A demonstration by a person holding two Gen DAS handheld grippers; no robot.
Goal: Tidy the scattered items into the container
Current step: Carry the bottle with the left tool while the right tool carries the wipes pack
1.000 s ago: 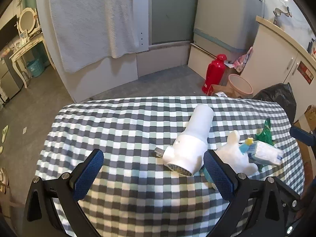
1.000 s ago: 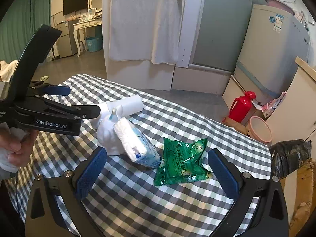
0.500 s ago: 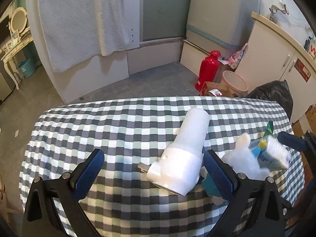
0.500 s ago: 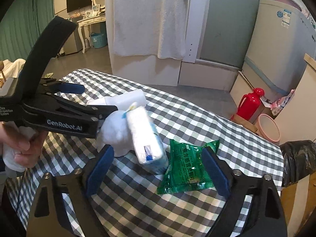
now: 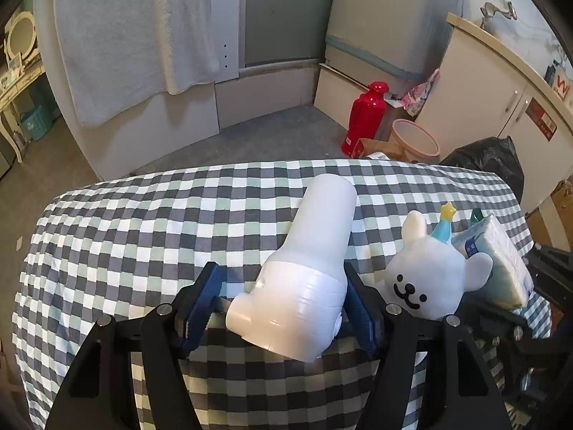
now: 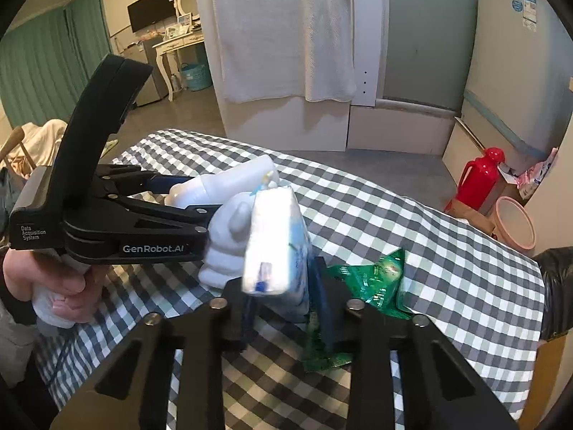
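Observation:
My left gripper (image 5: 283,297) is shut on a white hair dryer (image 5: 308,272) and grips its wide body above the checked tablecloth (image 5: 143,229). A white plush bunny (image 5: 433,283) with a blue party hat sits just right of it. My right gripper (image 6: 286,297) is shut on a pack of tissues (image 6: 275,243), held upright; the pack also shows in the left wrist view (image 5: 501,261). A green foil packet (image 6: 369,279) lies on the cloth behind the right finger. The left gripper (image 6: 107,222) shows in the right wrist view with the dryer (image 6: 229,182) and bunny (image 6: 229,236).
A red thermos (image 5: 369,114), a pink basin (image 5: 415,139) and a black bag (image 5: 490,157) stand on the floor beyond the table's far right edge. A white cabinet (image 5: 494,86) is at right. No container shows in either view.
Both grippers moved forward and closed: the left one onto the hair dryer, the right one onto the tissue pack, which now stands upright and lifted off the cloth.

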